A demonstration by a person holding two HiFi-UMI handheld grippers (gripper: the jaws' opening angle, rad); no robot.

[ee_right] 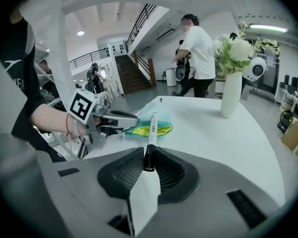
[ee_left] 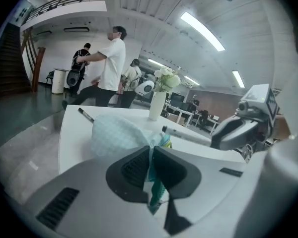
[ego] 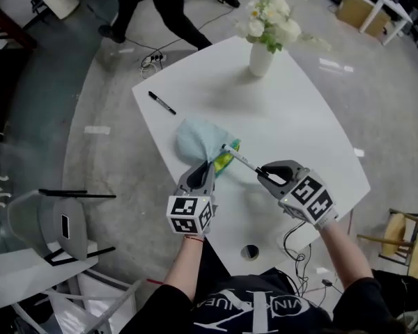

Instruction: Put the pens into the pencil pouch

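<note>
A light blue pencil pouch (ego: 198,139) lies on the white table (ego: 292,117), its yellow-green opening (ego: 225,160) facing me. My left gripper (ego: 207,170) is shut on the pouch's near edge (ee_left: 154,170). My right gripper (ego: 270,177) is shut on a white pen with a black cap (ee_right: 151,135); the pen (ego: 242,160) points at the pouch mouth, its tip just above the opening. A second, black pen (ego: 161,103) lies on the table beyond the pouch, near the far left edge (ee_left: 85,115).
A white vase of flowers (ego: 262,49) stands at the table's far side. A grey chair (ego: 52,225) is to my left. A round cable hole (ego: 249,252) sits near the table's front edge. People (ee_left: 107,66) walk behind the table.
</note>
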